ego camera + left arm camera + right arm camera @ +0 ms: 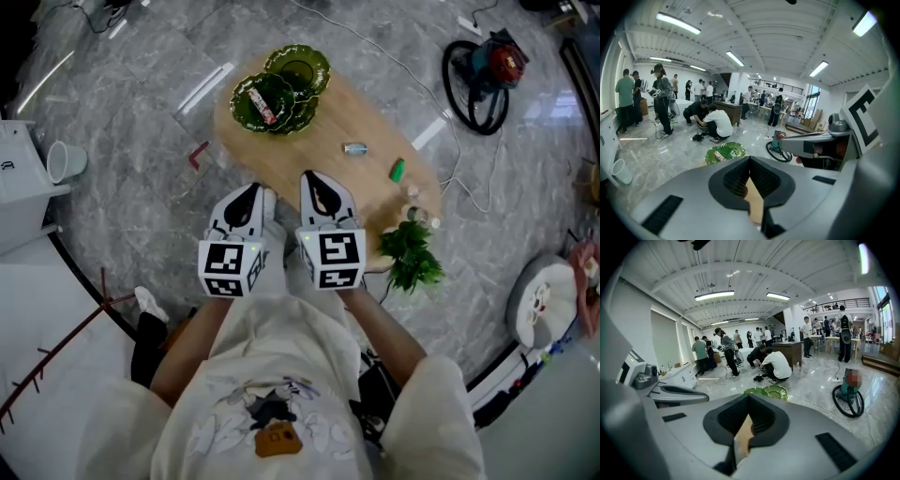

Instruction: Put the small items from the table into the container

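Baggy cream cartoon-print short-sleeved tee (281,394) at bottom centre; white left gripper (249,195) and right gripper (317,183) sport black-and-white marker cubes.

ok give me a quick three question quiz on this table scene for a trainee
1. True or false: the left tool and the right tool are both shut with nothing between their jaws.
2. Multiple choice: where do the green dishes sit on the wooden table? A) at the end far from the person B) at the near end by the tools C) on the floor
3. Short answer: is the small green item in a dish or on the table?

Key: 1 true; 2 A; 3 on the table
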Motion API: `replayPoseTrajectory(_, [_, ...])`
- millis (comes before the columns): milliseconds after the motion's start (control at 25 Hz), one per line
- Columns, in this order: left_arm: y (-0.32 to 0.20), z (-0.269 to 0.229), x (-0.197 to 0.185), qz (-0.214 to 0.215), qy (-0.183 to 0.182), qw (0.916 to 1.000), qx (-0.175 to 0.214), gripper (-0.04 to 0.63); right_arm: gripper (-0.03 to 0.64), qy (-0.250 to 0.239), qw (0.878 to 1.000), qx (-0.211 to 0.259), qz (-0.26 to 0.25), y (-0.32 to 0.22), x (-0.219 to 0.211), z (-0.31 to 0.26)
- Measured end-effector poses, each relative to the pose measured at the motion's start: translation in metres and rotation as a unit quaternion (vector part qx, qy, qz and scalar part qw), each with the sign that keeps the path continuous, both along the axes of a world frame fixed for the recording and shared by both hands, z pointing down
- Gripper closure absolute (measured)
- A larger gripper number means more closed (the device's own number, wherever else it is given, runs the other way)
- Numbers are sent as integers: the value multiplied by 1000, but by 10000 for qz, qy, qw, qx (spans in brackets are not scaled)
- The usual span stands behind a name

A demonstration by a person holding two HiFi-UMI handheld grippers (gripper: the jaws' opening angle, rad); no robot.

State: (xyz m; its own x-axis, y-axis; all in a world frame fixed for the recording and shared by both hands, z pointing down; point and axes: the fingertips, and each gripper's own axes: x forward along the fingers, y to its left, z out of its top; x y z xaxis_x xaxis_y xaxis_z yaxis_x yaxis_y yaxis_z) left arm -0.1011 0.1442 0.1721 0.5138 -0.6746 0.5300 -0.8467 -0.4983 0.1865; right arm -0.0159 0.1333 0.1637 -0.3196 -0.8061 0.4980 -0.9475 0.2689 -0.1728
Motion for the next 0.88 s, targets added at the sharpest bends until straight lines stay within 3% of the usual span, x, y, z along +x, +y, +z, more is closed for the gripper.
replayPoseTrajectory(320, [16, -5, 12, 57, -53, 10000, -4, 588, 609, 2, 10000, 71, 43, 21, 16, -9])
replayPoseTrajectory(880, [52, -1, 79, 417, -76, 9991, 77, 588, 609, 54, 9991, 3, 420, 69, 93, 8])
